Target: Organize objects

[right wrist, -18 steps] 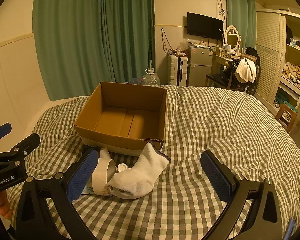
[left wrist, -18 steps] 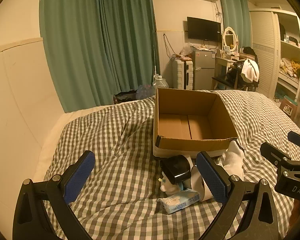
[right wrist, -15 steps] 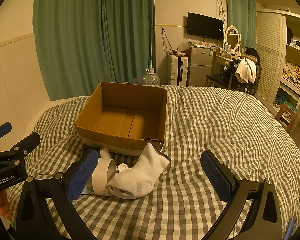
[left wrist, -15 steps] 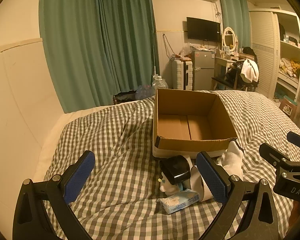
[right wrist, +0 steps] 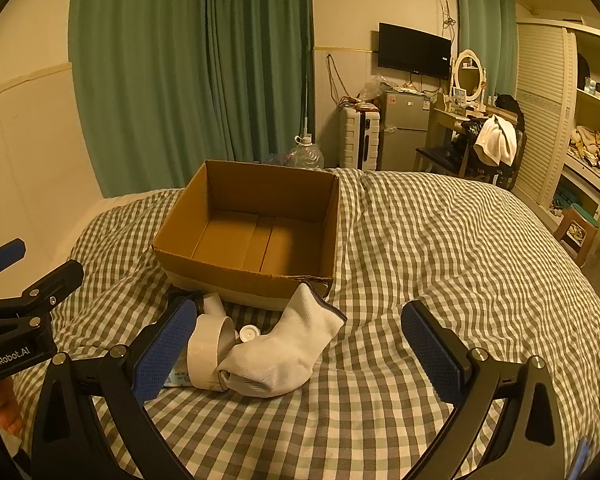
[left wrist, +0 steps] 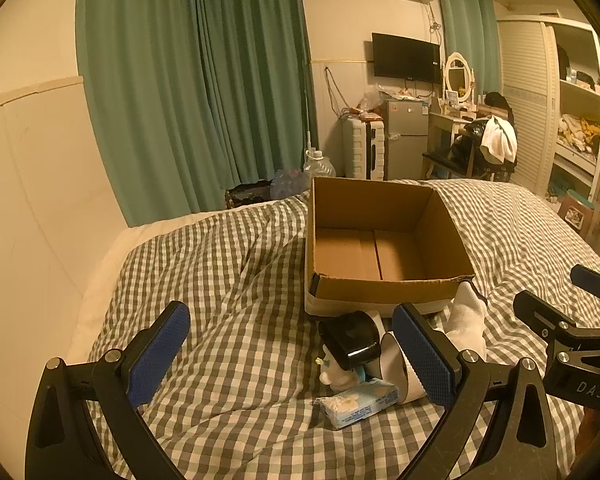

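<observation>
My left gripper (left wrist: 300,354) spread wide, holding nothing, low over bed (left wrist: 228,280). My right gripper (right wrist: 300,354) also spread, empty. Box (right wrist: 256,236) open on checked cover, nothing inside. Clutter just in front of box: sock (right wrist: 278,350) leaning against tape roll (right wrist: 210,352), small white cap (right wrist: 248,334) between them. From left view, black item (left wrist: 352,340) over white thing, maybe bottle, hard to tell; tissue pack (left wrist: 358,402) nearest me.

White sock (right wrist: 282,350), tape roll (right wrist: 210,354) before empty box (right wrist: 256,236)
</observation>
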Motion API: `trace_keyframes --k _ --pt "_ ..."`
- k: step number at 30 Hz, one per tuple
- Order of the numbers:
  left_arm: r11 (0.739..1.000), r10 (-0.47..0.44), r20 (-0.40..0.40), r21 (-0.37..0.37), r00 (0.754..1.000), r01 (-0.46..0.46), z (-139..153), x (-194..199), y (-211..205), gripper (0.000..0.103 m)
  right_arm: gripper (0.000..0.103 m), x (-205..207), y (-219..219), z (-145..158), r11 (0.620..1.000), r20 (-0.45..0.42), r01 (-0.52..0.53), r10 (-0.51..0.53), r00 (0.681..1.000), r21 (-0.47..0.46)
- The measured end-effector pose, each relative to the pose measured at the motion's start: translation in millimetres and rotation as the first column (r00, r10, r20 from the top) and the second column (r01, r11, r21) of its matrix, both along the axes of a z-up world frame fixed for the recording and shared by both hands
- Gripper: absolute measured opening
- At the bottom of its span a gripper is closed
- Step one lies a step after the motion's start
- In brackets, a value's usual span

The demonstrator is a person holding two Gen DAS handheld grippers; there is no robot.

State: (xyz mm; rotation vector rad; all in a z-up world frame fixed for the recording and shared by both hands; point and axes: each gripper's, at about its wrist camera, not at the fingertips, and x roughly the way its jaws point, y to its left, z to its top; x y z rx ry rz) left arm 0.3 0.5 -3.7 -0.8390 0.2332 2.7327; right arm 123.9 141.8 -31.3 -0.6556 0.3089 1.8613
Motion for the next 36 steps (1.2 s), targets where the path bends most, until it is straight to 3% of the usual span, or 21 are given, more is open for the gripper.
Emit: trace_keyframes --k 12,13,36 --pt "1.000 -0.005 0.015 0.002 1.000 0.005 -3.5 -0.7 0.9 0.103 0.103 -0.4 0.2 -1.6 1.000 0.001 0.007 -0.007 1.000 -0.006" --pt "1.000 -0.005 0.015 0.000 1.000 0.005 -3.6 -0.7 1.1 0.103 0.103 -0.6 -0.2 -1.6 0.996 0.003 0.086 -0.086 0.996 0.002" --pt "1.000 -0.030 0.023 0.001 0.999 0.030 -9.7 0.6 0.0 0.103 0.103 -4.4 0.2 -5.4 0.995 0.013 0.096 -0.096 0.995 -0.008"
